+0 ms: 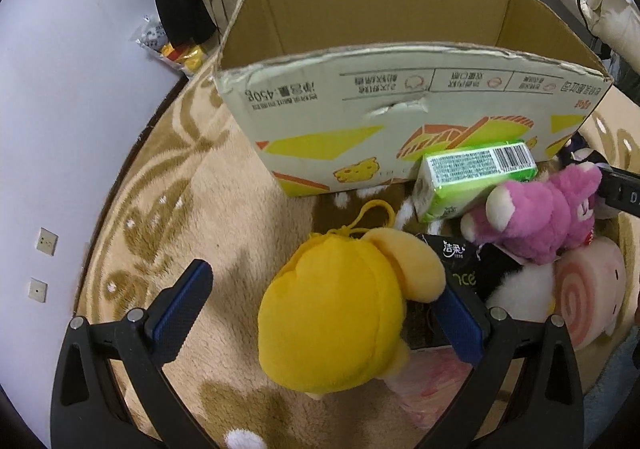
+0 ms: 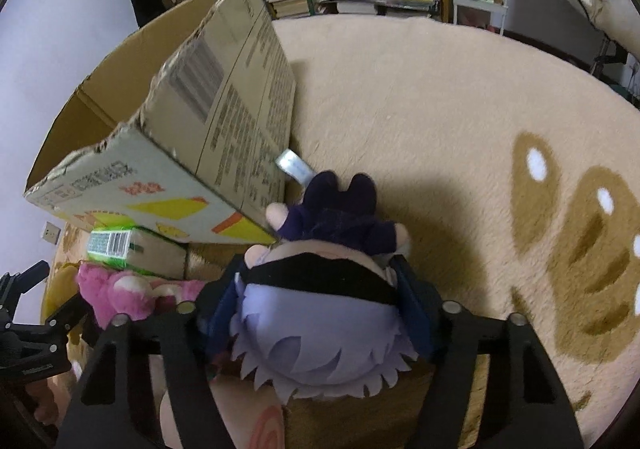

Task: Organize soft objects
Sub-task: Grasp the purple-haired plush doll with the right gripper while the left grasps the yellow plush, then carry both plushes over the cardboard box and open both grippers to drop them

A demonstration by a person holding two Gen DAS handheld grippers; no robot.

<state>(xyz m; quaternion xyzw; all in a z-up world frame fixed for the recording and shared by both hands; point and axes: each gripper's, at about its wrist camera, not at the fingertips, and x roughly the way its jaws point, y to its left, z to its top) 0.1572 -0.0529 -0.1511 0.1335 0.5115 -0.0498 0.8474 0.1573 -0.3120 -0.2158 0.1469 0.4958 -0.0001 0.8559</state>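
lilac-haired doll (image 2: 320, 345) soft, light, squashy | my right gripper (image 2: 320, 289) jaws hugging its head | my left gripper (image 1: 320, 313) jaws agape around yellow plush (image 1: 336, 309), grab mid-body

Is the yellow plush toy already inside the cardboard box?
No, the yellow plush toy lies on the beige rug in front of the cardboard box, between the open jaws.

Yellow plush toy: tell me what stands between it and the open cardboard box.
Nothing visible blocks the way. The yellow plush toy sits between the left claw's pads, and only bare rug lies between it and the cardboard box. The box's near wall stands upright, so the toy must be lifted over its torn rim.
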